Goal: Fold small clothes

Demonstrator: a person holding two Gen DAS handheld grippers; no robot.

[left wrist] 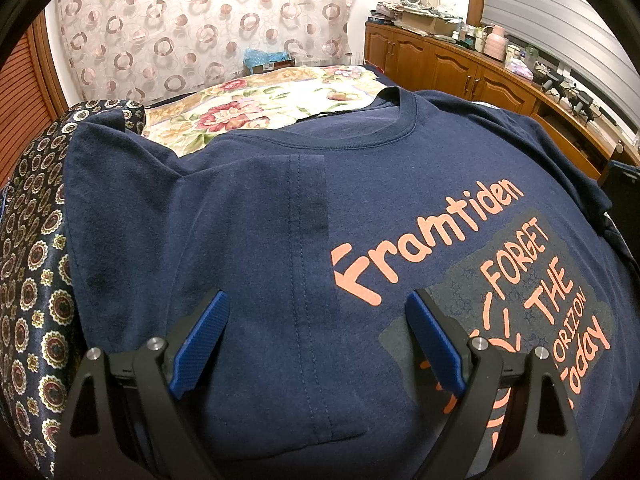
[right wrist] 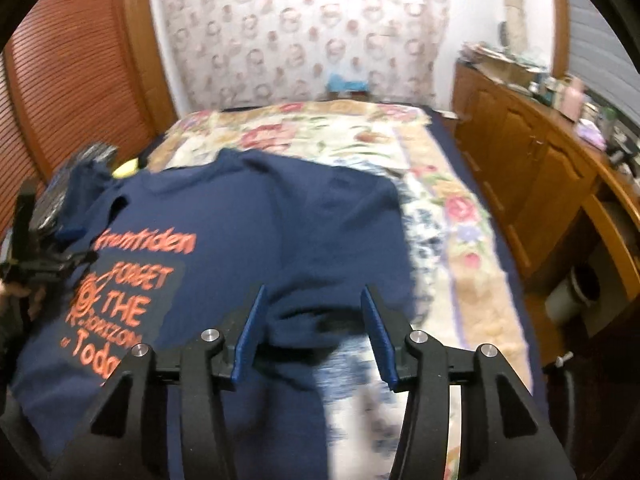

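A navy T-shirt (left wrist: pixel 256 208) with orange print "Framtiden" lies face up on the bed, collar at the far end. One sleeve is folded inward over its chest, showing as a hemmed strip (left wrist: pixel 308 240). My left gripper (left wrist: pixel 316 296) hovers open just above the shirt's lower part, nothing between its blue pads. In the right wrist view the T-shirt (right wrist: pixel 280 220) is blurred. My right gripper (right wrist: pixel 314 290) stands above its right-hand edge with the jaws apart and no cloth pinched. The left gripper (right wrist: pixel 36 264) and a hand show at that view's left edge.
A floral bedspread (left wrist: pixel 248 108) covers the bed beyond the shirt. A dark patterned cloth (left wrist: pixel 32 280) lies along the left side. Wooden cabinets (right wrist: pixel 540 168) with clutter on top run along the right. A curtain (left wrist: pixel 180 20) hangs at the back, and a louvred door (right wrist: pixel 72 80) stands at the left.
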